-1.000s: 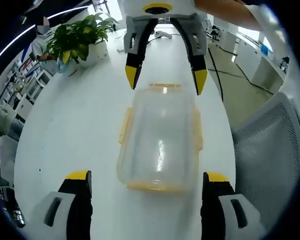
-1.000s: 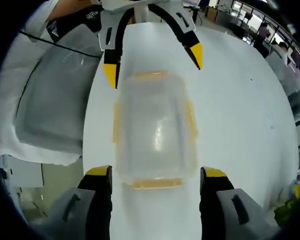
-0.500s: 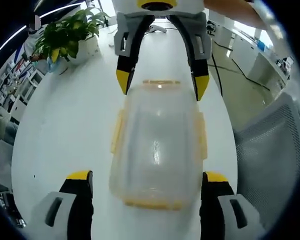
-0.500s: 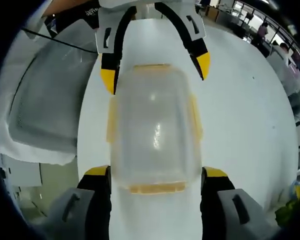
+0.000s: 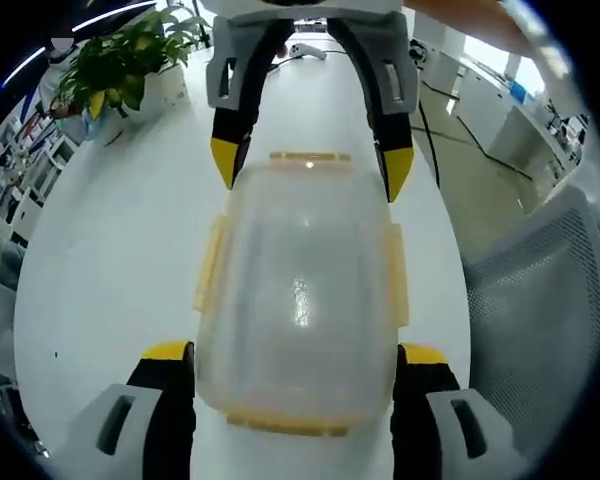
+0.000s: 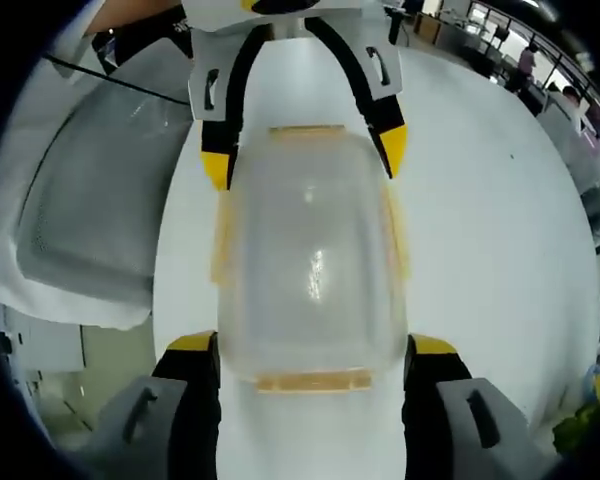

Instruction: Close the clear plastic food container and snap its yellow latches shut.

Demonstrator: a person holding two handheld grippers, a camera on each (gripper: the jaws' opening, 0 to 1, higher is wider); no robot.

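Clear plastic food container (image 5: 298,300) sits on our white desk (image 5: 110,250), lid on. Our left tool (image 5: 292,360) and right tool (image 6: 310,352) stand spread around its ends. Yellow latches (image 5: 397,290) still look unsnapped.

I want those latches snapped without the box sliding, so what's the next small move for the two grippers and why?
Probably close both grippers gently onto the container's ends. The left gripper and right gripper each straddle one end with jaws open, lid already on. The yellow latches appear to stick outward rather than lie flat, so steadying the box on the white table first should let the latches be pressed down.
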